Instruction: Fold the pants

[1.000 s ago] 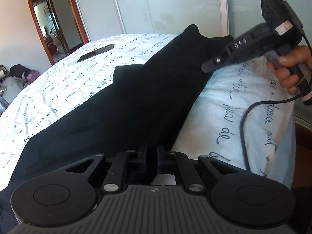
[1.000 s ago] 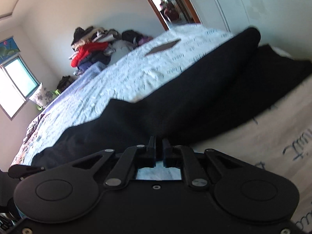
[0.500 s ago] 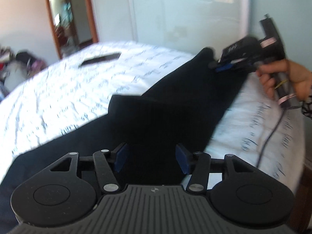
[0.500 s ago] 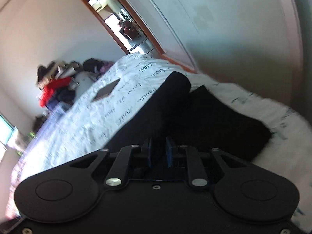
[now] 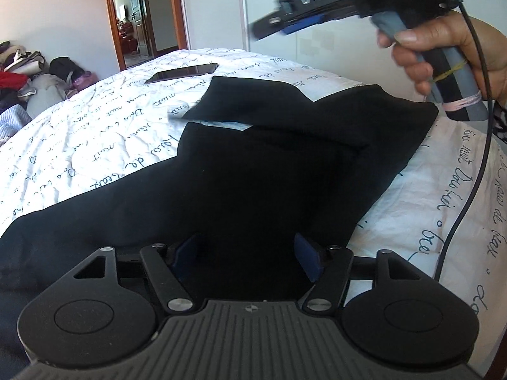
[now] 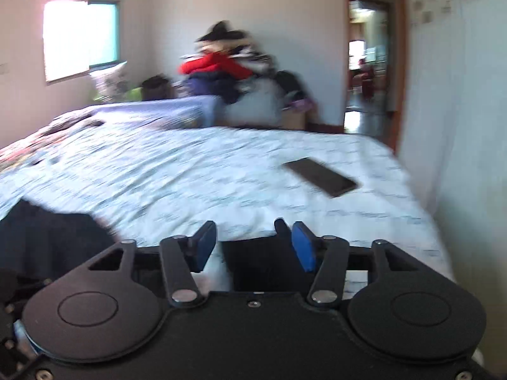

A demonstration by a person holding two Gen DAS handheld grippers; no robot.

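Both grippers' jaws opening, empty, left view alone shows folded pants [image 5: 269,164], right hand [image 5: 443,50].

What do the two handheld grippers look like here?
Both grippers are black, with round discs either side, silver pivot pins on the linkage arms and blue pads on the jaws. The left gripper has a ribbed grey body. The right gripper bears white "DAS" lettering, a label, a grey handle wrapped with bands, and a black cable.
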